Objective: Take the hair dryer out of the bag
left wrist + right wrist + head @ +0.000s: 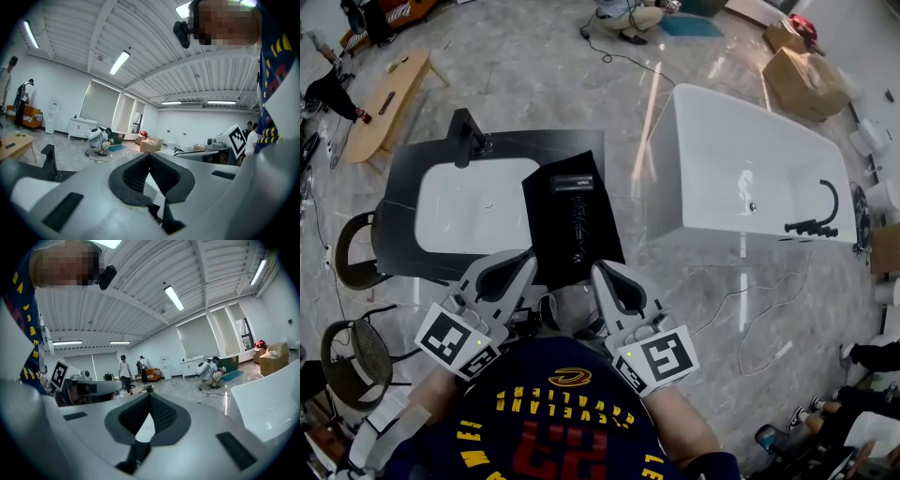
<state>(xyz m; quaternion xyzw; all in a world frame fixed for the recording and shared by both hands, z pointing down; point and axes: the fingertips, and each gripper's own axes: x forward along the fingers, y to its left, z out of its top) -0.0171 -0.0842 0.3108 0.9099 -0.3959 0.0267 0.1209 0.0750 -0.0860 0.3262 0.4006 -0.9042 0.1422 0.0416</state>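
Observation:
In the head view a flat black bag lies on the dark counter, half over the right rim of the white sink basin. No hair dryer shows anywhere. My left gripper and right gripper hover side by side close to my chest, just short of the bag's near edge and not touching it. Both are shut with nothing between the jaws. The left gripper view shows the left gripper with its jaws closed, pointing out across the room. The right gripper looks the same in its own view.
A black faucet stands at the basin's far left. A white bathtub with a black tap stands to the right. Two chairs are at the left, a wooden bench beyond, cardboard boxes far right. A person crouches at the back.

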